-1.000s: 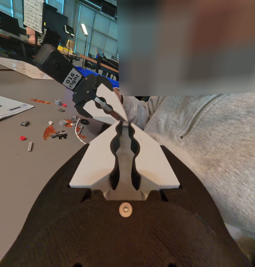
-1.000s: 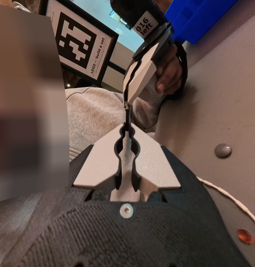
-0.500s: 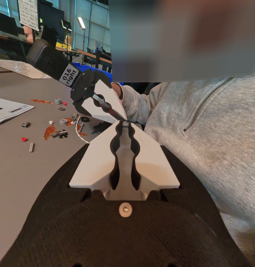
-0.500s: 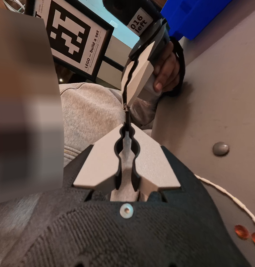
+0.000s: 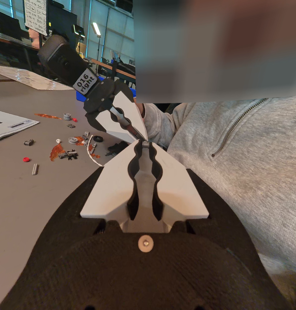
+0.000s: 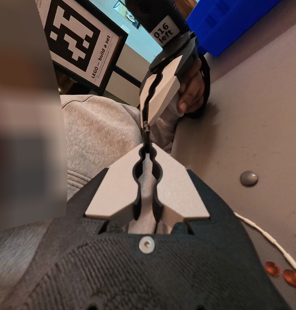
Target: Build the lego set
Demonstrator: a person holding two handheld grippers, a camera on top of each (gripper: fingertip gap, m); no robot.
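Left gripper pinches a small grey piece — right gripper tip-to-tip.

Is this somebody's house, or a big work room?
Probably a big workshop or lab, not a house: tall glass walls, lamps on stands, long work desks behind, and a framed black-and-white marker sign by the grey table.

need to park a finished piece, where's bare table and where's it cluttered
Free: the grey table nearer than the grey pin, beside the left gripper. Crowded: the loose lego pieces, from the booklet to the white string.
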